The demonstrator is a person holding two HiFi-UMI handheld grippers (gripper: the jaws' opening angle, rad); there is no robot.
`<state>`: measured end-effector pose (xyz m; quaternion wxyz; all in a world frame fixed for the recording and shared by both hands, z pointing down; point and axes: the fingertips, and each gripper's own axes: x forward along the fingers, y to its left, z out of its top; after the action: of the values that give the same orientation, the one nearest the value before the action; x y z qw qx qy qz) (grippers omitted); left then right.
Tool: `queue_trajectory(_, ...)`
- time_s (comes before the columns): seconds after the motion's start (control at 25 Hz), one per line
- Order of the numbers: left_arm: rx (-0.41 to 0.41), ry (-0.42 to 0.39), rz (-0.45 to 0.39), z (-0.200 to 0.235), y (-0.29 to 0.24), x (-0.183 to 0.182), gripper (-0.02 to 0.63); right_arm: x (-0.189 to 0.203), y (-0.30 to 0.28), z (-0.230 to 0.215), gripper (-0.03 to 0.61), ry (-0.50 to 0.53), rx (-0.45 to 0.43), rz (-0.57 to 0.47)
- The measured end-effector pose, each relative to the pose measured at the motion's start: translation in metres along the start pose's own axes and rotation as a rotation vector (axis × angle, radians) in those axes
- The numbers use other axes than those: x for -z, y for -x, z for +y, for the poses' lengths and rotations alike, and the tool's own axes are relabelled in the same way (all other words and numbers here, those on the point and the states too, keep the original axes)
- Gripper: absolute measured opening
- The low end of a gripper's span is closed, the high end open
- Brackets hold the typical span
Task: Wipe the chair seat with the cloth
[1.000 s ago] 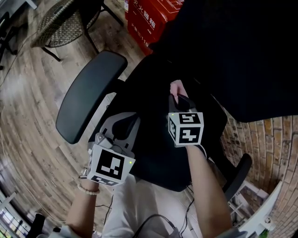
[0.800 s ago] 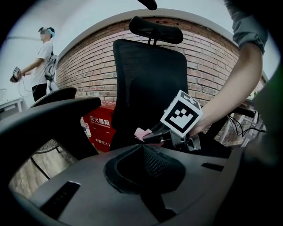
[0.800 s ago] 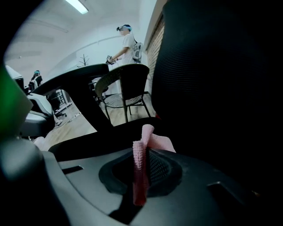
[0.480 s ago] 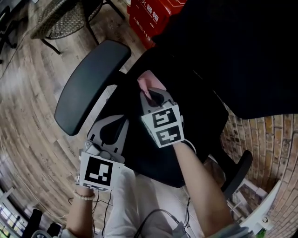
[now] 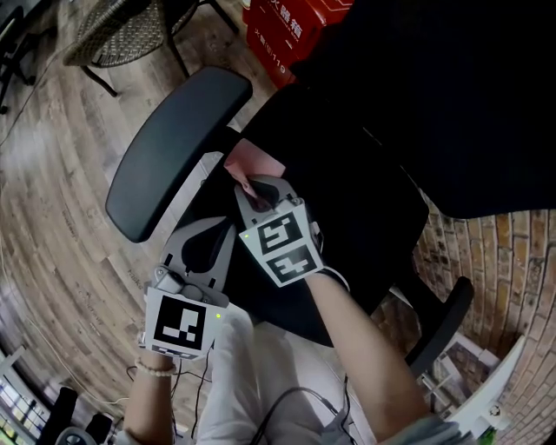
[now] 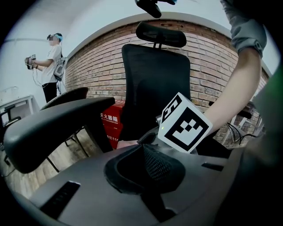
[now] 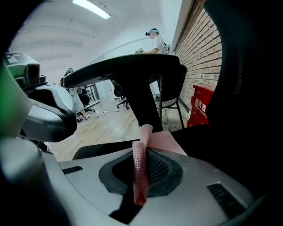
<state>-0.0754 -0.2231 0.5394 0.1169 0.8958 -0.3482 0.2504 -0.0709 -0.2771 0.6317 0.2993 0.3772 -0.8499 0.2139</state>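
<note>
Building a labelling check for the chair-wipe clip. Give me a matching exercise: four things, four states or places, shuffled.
Things:
1. cloth
2. left hand-held gripper
3. red box
4. armrest

States or places:
A. jaws shut on nothing
B. black pad at the left side of the seat
C. pink, pinched in the right hand-held gripper
D. standing on the wood floor

Pairs: 1-C, 2-A, 3-D, 4-B

Even indoor light throughout. A ceiling strip lamp (image 7: pixel 91 9) glares white in the right gripper view. The black chair seat (image 5: pixel 365 200) reads as detail-less shadow. Both gripper views show fisheye bending, dark vignetted corners, soft near foreground.
</note>
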Motion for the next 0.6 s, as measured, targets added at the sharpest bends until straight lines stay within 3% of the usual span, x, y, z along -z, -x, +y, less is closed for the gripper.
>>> queue_trajectory(0.24,0.030,-0.012,-0.007,-0.012,-0.010,-0.008,0.018,0.019,0.014,-0.023,0.054,-0.024,0.066,0.034)
queue_trajectory(0.6,0.092,-0.051,-0.007,-0.032,-0.030,-0.026,0.018,0.059,0.059,-0.082,0.054,-0.138,0.243,0.066)
